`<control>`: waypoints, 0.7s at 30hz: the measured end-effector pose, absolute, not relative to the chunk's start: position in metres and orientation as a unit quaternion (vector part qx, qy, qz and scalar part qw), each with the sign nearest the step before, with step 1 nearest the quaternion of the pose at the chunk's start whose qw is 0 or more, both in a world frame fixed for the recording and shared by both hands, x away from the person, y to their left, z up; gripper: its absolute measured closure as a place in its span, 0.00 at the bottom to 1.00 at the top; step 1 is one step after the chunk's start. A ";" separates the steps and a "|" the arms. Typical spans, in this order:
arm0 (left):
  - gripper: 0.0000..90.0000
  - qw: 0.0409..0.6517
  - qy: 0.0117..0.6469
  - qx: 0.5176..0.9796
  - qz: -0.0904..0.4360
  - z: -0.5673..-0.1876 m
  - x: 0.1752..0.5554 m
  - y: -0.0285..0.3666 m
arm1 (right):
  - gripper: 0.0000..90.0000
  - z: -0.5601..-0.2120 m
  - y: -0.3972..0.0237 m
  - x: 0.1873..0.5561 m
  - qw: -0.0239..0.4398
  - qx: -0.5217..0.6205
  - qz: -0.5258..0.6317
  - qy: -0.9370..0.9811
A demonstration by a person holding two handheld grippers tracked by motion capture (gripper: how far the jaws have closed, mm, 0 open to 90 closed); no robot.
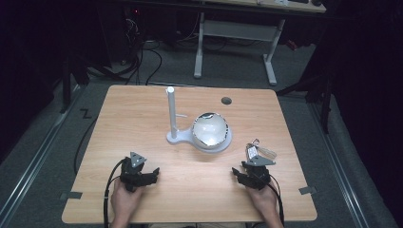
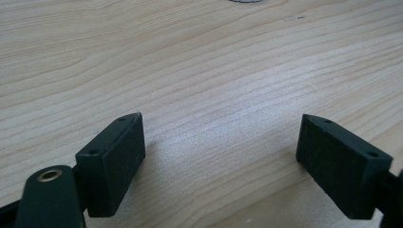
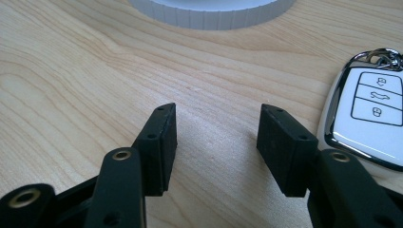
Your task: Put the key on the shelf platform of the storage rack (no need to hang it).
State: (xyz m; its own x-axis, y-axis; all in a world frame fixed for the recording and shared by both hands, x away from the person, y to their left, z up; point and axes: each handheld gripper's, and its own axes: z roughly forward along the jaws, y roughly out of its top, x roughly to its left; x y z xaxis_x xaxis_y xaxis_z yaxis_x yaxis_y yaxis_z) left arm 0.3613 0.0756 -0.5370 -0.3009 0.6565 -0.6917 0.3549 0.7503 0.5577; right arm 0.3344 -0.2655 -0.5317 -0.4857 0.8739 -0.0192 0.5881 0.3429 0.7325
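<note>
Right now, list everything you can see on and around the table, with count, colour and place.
Table: one, light wood, centre; round dark hole near its far edge.
Stand: one, white, upright post on a flat base, table middle.
Bowl: one, shiny and reflective, on the stand's round base.
Car key: one, white with chrome rim and three buttons, near right, beside the right gripper.
Desk: one, white legs, on the floor beyond the table.
Cables: several, black, on the floor at far left.
Left gripper: black, open, near left.
Right gripper: black, open, near right.
Hands: two, at the near edge.
</note>
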 end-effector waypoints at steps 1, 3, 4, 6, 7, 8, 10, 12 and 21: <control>0.19 0.499 0.791 0.321 0.153 -0.537 0.361 0.076 | 0.53 -0.532 -0.265 0.334 0.209 0.461 0.340 0.792; 0.19 0.498 0.792 0.319 0.151 -0.537 0.361 0.076 | 0.53 -0.532 -0.265 0.334 0.209 0.460 0.340 0.793; 0.19 0.498 0.792 0.319 0.152 -0.537 0.361 0.076 | 0.52 -0.532 -0.265 0.334 0.209 0.460 0.340 0.793; 0.19 0.498 0.793 0.318 0.151 -0.537 0.361 0.076 | 0.51 -0.532 -0.265 0.334 0.208 0.459 0.340 0.794; 0.19 0.498 0.792 0.319 0.152 -0.537 0.361 0.076 | 0.51 -0.532 -0.265 0.334 0.208 0.458 0.340 0.795; 0.19 0.498 0.792 0.319 0.152 -0.537 0.361 0.076 | 0.51 -0.532 -0.265 0.334 0.208 0.458 0.340 0.795; 0.19 0.498 0.792 0.319 0.152 -0.537 0.361 0.076 | 0.50 -0.532 -0.265 0.334 0.207 0.457 0.340 0.795; 0.19 0.498 0.791 0.322 0.153 -0.537 0.361 0.076 | 0.49 -0.532 -0.265 0.334 0.206 0.456 0.340 0.797; 0.19 0.499 0.789 0.325 0.154 -0.537 0.361 0.076 | 0.48 -0.532 -0.264 0.334 0.206 0.457 0.340 0.796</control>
